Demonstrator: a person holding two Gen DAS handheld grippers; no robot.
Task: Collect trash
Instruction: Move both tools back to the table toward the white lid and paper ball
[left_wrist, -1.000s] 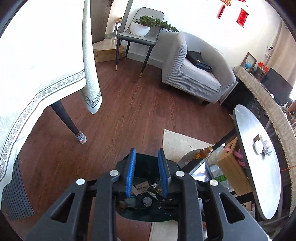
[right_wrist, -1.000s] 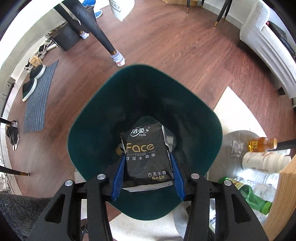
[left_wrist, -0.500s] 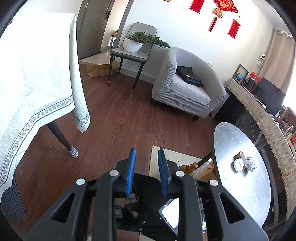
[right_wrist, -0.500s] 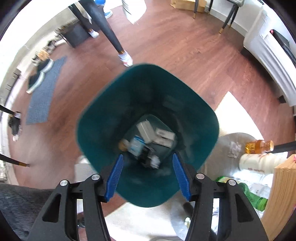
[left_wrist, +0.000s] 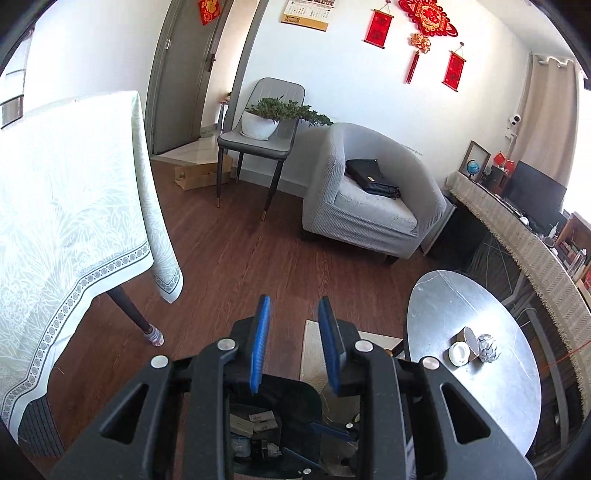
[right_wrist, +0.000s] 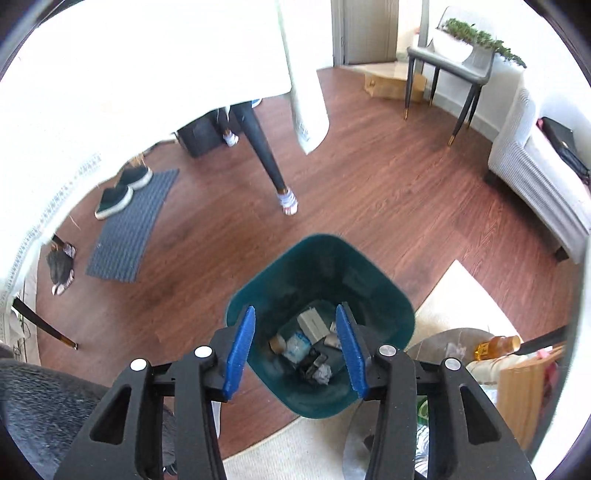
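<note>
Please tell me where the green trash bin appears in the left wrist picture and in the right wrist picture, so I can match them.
Left wrist: green trash bin at the bottom centre, mostly hidden behind the gripper body.
Right wrist: bin below centre, seen from above, trash inside.
Shared landmark: the grey chair with the potted plant, far across the floor.

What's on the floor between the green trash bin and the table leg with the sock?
Nothing: between the trash bin and table leg is bare wooden floor, seen in the right wrist view.
</note>
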